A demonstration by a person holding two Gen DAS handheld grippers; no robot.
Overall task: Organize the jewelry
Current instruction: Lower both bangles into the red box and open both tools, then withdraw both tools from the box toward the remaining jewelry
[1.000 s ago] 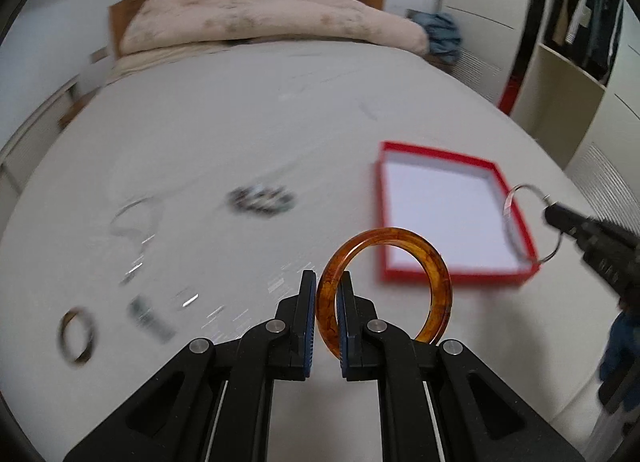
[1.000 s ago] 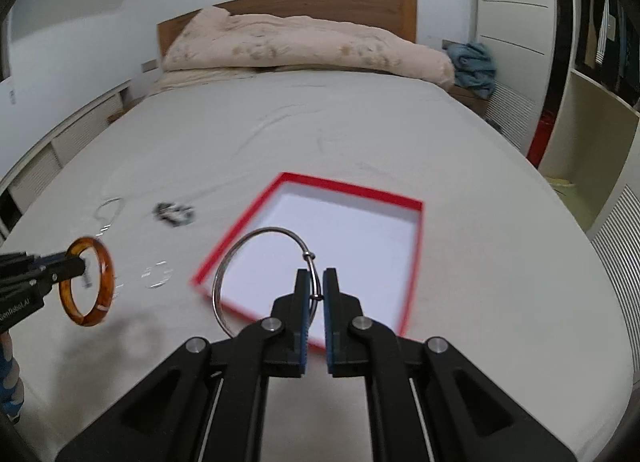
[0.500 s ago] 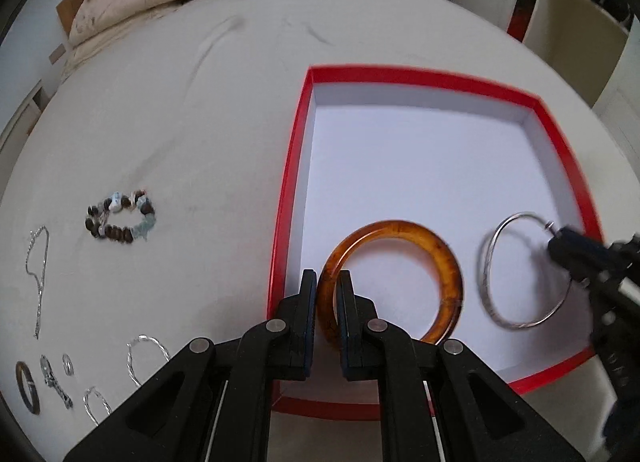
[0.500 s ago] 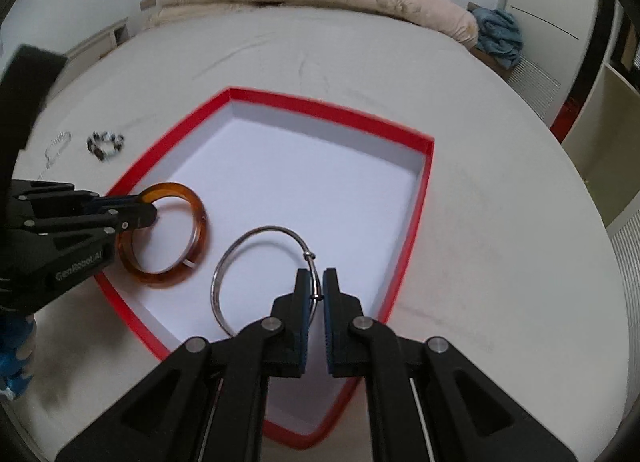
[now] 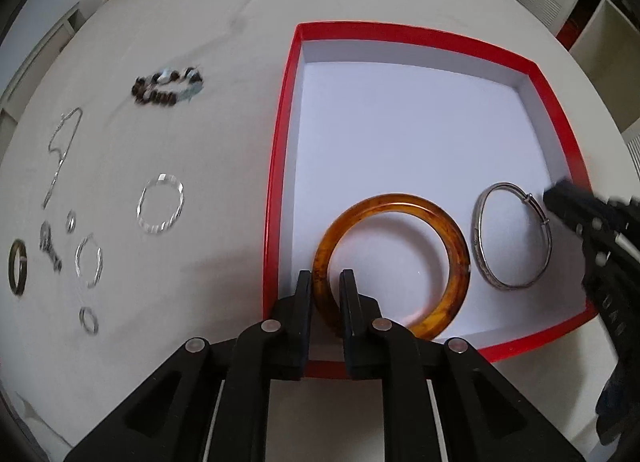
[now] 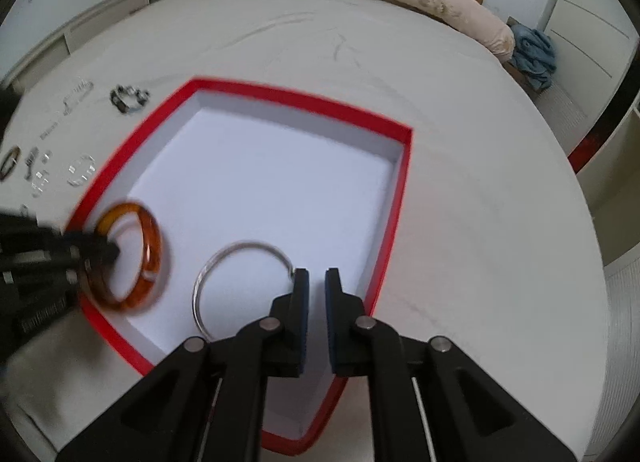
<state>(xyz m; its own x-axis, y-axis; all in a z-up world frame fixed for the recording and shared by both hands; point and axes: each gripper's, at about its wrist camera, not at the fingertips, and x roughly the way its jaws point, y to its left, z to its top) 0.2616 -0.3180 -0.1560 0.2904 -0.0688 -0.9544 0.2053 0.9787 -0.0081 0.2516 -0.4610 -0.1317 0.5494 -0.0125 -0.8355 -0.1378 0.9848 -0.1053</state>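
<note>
- The left gripper has come down from above the bed into the near left corner of the red tray. Its jaws are opening, narrow as yet, with the rim of the amber bangle between them and no longer clamped.
- That bangle, carried upright a second ago, now lies nearly flat on the tray's white floor.
- The right gripper has lowered too; its jaws are opening with nothing between them, and the silver bangle it held lies just left of its left finger, to the right of the amber one.
- Both pieces look delivered.
- Left of the tray, a beaded bracelet, a chain and several small rings wait on the bedsheet.
</note>
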